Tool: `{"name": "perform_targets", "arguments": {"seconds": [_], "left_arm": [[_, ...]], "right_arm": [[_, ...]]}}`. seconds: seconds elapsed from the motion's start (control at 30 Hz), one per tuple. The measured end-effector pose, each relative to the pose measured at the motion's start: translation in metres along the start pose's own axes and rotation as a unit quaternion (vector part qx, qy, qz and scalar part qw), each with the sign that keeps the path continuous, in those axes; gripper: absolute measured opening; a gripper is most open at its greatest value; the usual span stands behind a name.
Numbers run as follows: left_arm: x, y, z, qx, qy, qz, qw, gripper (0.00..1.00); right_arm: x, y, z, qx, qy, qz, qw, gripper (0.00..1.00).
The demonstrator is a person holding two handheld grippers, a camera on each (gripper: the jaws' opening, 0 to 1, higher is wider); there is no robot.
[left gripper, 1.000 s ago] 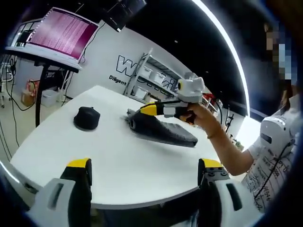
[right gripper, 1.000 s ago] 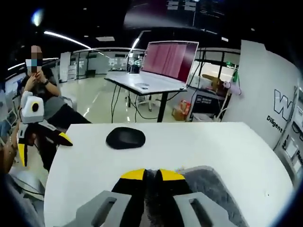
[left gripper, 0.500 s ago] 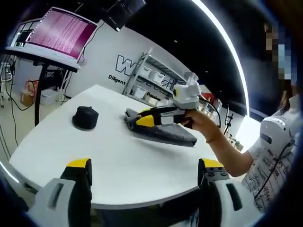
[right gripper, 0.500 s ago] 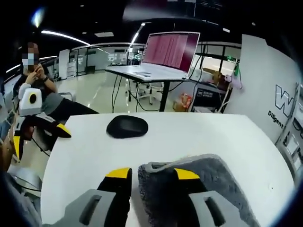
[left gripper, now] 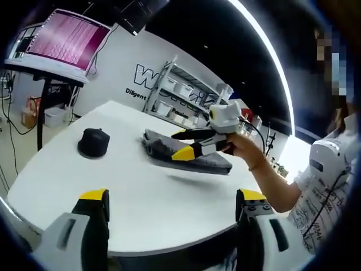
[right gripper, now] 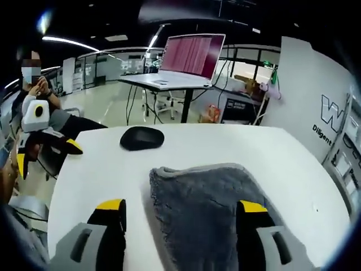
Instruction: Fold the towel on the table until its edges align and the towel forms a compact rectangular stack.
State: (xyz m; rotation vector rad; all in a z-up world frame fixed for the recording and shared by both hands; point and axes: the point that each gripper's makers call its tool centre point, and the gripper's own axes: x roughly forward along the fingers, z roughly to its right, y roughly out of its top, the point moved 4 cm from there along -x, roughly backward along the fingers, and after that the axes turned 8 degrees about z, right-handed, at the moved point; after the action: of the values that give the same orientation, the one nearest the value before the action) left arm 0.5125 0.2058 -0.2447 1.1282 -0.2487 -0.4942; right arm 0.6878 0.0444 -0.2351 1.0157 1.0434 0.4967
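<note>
Grey towel (right gripper: 210, 212) lies folded on the white worktop (right gripper: 225, 147), a flat thick pad w/ a rounded near-left corner and a raised hem along its left edge. In the right gripper view it sits between the right gripper (right gripper: 181, 210) jaws, which stand wide apart, one either side of the cloth, neither clamping it. In the left gripper view the towel (left gripper: 169, 149) reads as a low dark wedge near the worktop's middle-right, w/ the right gripper (left gripper: 181, 143) poised just over it, yellow tips spread, held by a person's hand (left gripper: 240, 148).

Left gripper (left gripper: 172, 206) jaws also wide, nothing between them, at the near worktop edge, well apart from the towel. It shows too at the left of the right gripper view (right gripper: 35, 155), off the worktop's corner.

A black mouse-like object (right gripper: 141, 137) rests beyond the towel's left side, apart from it; bare white surface separates them. Open worktop runs all round the towel: broad strip to the left, more beyond toward the far edge, and to the right.

Past the far edge: a desk w/ a laptop (right gripper: 192, 55), screen pink, and a white wall panel (right gripper: 318, 107) w/ lettering. Shelving (left gripper: 175, 101) stands behind in the left gripper view.
</note>
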Motion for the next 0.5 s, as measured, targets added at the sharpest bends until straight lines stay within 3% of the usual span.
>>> {"name": "perform_targets", "arguments": {"seconds": [0.17,0.5], "left_arm": [[0.008,-0.003,0.008,0.002,-0.011,-0.008,0.9999,0.98],[0.022,0.000,0.019,-0.003,-0.035,-0.006,0.9994,0.99]], "right_arm": [[-0.017,-0.010,0.016,0.022,-0.025,0.003,0.9994,0.99],[-0.051,-0.035,0.036,0.076,-0.059,0.019,0.9951,0.99]]}}
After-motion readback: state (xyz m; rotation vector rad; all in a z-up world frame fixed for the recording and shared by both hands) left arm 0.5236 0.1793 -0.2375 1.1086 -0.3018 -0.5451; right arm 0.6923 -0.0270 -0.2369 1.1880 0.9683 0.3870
